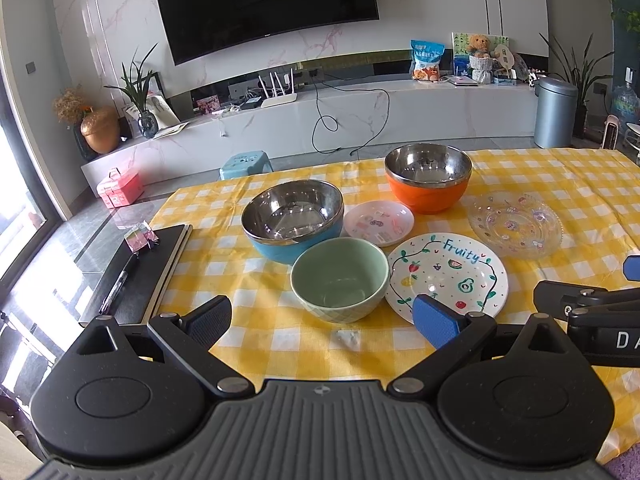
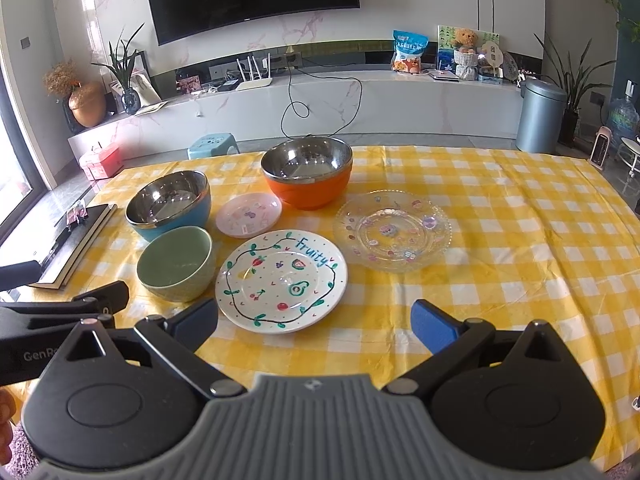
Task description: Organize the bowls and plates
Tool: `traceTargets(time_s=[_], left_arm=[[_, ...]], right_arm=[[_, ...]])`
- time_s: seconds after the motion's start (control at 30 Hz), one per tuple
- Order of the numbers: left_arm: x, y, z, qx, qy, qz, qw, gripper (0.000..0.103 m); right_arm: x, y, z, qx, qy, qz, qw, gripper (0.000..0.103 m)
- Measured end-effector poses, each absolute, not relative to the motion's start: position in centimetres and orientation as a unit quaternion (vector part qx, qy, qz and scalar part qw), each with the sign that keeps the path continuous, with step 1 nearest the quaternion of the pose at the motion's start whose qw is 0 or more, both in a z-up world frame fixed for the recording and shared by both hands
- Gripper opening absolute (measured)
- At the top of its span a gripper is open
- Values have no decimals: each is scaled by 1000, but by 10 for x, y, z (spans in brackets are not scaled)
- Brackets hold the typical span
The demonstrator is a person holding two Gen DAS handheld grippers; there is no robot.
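On the yellow checked tablecloth (image 1: 560,184) stand a green bowl (image 1: 340,278), a blue steel-lined bowl (image 1: 292,220) and an orange steel-lined bowl (image 1: 428,178). Beside them lie a small pink plate (image 1: 379,223), a white "Fruity" plate (image 1: 446,276) and a clear glass plate (image 1: 515,222). My left gripper (image 1: 322,320) is open and empty, just in front of the green bowl. My right gripper (image 2: 314,322) is open and empty, near the front edge of the "Fruity" plate (image 2: 280,280). The right wrist view also shows the green bowl (image 2: 176,264), blue bowl (image 2: 168,204), orange bowl (image 2: 308,178), pink plate (image 2: 249,214) and glass plate (image 2: 394,230).
A black notebook (image 1: 140,276) with a pen lies at the table's left edge. The tablecloth (image 2: 520,240) spreads to the right of the glass plate. Beyond the table are a blue stool (image 1: 246,164), a TV bench and a grey bin (image 1: 556,112).
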State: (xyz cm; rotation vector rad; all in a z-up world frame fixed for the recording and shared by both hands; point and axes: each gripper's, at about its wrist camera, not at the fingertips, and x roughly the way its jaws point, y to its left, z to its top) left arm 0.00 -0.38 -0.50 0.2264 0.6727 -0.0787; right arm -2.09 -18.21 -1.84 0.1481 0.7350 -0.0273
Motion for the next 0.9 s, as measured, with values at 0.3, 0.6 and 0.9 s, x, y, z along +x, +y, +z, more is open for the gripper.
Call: traceTargets(time_s=[0.3,0.6,0.9], left_arm=[[0,-4,-5,111,330,-38,937,103],[0,-5,-8,111,331,-36,936,103],[-2,-6,-9,112,332,-36,936,103]], right_arm=[[-21,-182,-19,73,360,-13,930,101],[-22,-181,-19,73,361,-11,930,100],[-22,-181,-19,73,361,-12,930,101]])
